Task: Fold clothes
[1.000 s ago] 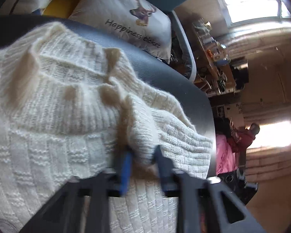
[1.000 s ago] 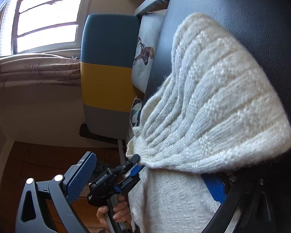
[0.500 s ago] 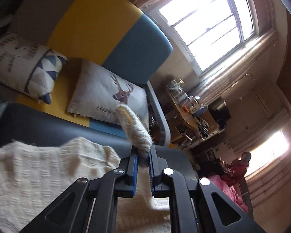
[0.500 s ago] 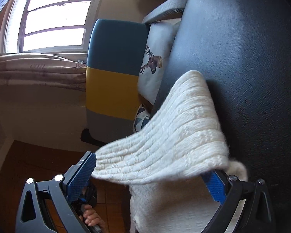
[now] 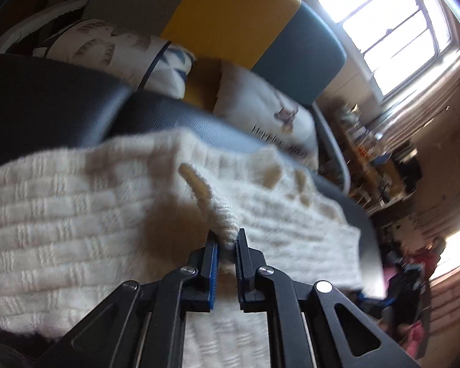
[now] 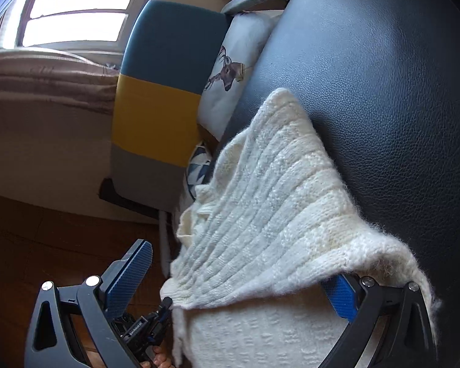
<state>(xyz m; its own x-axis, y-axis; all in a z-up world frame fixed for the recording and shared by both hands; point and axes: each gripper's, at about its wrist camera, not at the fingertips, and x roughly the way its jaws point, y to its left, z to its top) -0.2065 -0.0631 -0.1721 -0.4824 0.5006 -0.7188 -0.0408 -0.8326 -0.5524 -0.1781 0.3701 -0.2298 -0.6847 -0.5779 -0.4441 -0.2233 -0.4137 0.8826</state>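
A wide black leather seat [image 6: 383, 98] fills most of both views, with a yellow and blue sofa back [image 6: 165, 86] and a deer-print cushion [image 6: 230, 70] behind it and a bright window [image 5: 392, 18] beyond. Across the black seat lies a cream knitted sweater [image 6: 260, 214], thick, ribbed and fuzzy at the edges, with one layer doubled over another so that a folded flap rests on a flatter panel beneath. It looks soft, limp and light for its bulk; it should drape and sag wherever it is not held, and the loose, hairy knit may stretch or snag on the ridged pads if tugged hard. The best places to hold it are probably the firm ribbed edges, such as a cuff or hem, not the open middle of the fabric. The left hand-held gripper [image 5: 227, 247] is clenched on a narrow ribbed end of the sweater, possibly a cuff, though blur makes this hard to confirm; that end stands up between its blue pads above the spread knit. The right hand-held gripper [image 6: 236, 279] is spread wide, its blue pads well apart, with the folded edge of the sweater lying across the gap and draping over its right finger [image 6: 340, 294], not pinched. At the lower edge of the right view, fingertips of a person's hand [image 6: 159, 362] show around a dark handle.
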